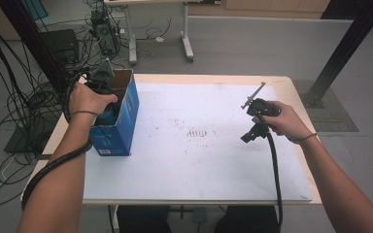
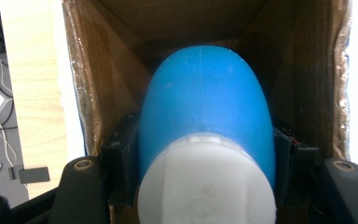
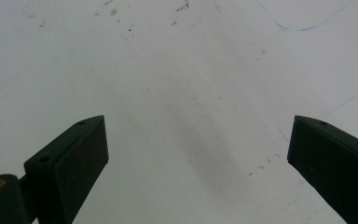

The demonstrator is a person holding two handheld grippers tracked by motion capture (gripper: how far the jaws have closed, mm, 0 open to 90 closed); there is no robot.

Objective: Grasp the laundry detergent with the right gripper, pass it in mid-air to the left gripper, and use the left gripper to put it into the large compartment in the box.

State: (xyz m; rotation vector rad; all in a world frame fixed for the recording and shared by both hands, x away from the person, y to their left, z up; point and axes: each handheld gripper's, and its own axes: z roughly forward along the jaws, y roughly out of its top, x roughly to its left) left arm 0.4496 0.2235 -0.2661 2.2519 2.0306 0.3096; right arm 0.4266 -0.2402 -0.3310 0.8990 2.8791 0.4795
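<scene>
My left gripper (image 2: 205, 186) reaches into the blue box (image 1: 124, 116), jaws clamped on a blue bottle (image 2: 205, 107) inside; it may snag the cardboard walls if tilted. My right gripper (image 1: 252, 132) hovers over the surface (image 1: 199, 165), jaws apart.

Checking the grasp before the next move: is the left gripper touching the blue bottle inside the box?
Touching. The left gripper view shows the left gripper pressing both sides of the blue bottle.
</scene>
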